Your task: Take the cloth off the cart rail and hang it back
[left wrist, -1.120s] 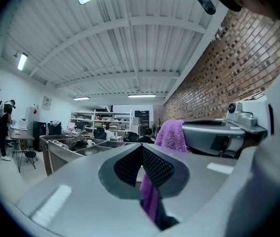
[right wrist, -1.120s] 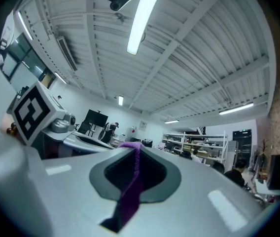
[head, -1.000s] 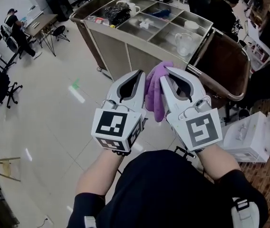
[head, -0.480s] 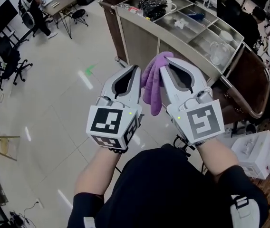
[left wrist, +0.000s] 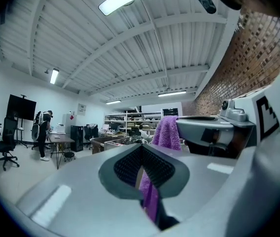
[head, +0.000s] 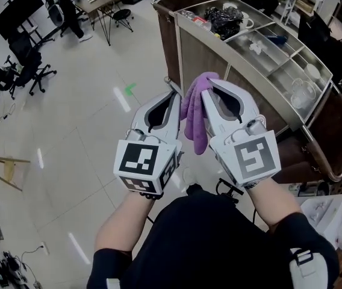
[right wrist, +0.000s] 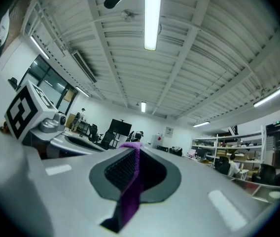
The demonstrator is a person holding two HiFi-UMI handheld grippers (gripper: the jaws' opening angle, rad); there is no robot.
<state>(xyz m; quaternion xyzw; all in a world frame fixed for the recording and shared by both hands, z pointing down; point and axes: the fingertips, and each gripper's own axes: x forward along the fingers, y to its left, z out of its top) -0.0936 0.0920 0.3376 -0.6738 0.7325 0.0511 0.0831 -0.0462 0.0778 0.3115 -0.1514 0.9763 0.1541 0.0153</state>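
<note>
Cloth (head: 194, 116) partly hidden behind right hand-held gripper (head: 211, 84); cart (head: 202, 56) items indistinct.

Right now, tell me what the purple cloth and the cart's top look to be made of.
Purple cloth: soft napped fabric, perhaps microfibre or terry. Its surface looks fuzzy and matt, and it hangs limp in folds.
Cart's top: probably stainless steel with a brushed finish. It is grey with a dull sheen, and thin folded rims divide the compartments.

The cart (head: 204, 56) swings right in my head view. Its long side now runs up the right, its near brown bag (head: 333, 140) slides toward the edge, and more floor (head: 80, 137) opens left.
</note>
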